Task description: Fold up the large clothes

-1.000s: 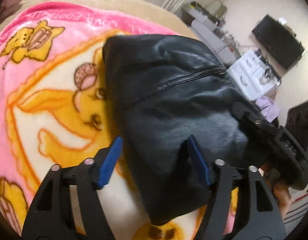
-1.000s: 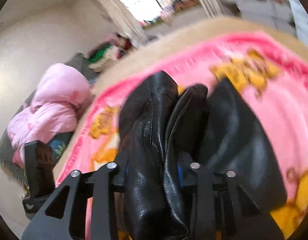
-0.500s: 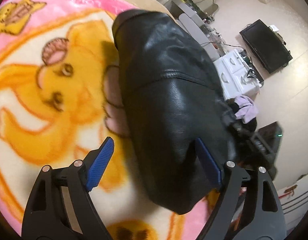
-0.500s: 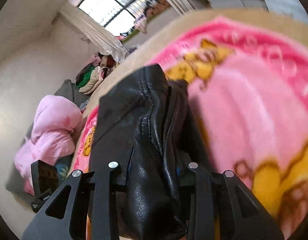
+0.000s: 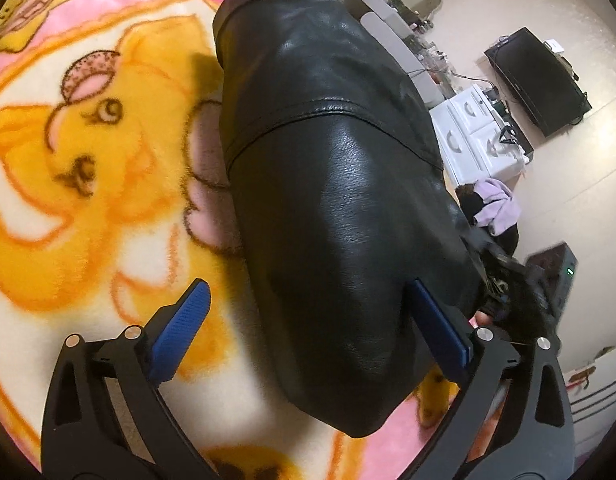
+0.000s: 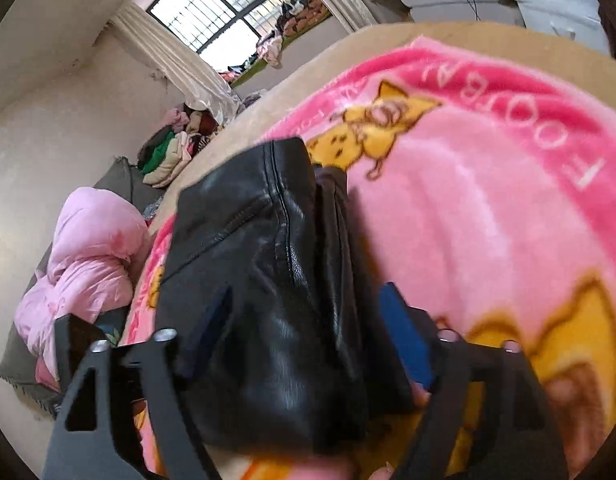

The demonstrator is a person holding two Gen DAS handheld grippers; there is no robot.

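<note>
A black leather jacket (image 5: 336, 200), folded into a thick bundle, lay on a pink and yellow cartoon blanket (image 5: 88, 184). In the left wrist view the bundle filled the centre of the frame, running from the upper middle down to the lower right.

The left gripper (image 5: 312, 328) sat at the bottom of that frame. Its jaws had just been opening and now stood wide. The near end of the bundle lay between the blue pads (image 5: 180, 328) without being pinched: the left pad was clear of the leather, over bare blanket, and the right pad was at the bundle's edge.

In the right wrist view the jacket (image 6: 260, 300) occupied the lower centre, its stacked folded edges facing the camera. The right gripper (image 6: 308, 340) had been clamped on those layers a moment earlier; its jaws had just been opening, and they now stood apart with the leather loose between them. The frame was blurred, so whether either pad brushed the leather could not be told.

Beyond the blanket, a pink quilt (image 6: 88, 252) was heaped at the left of this view.

With both grips let go, the fold looked set down and this jacket seemed close to finished.
</note>
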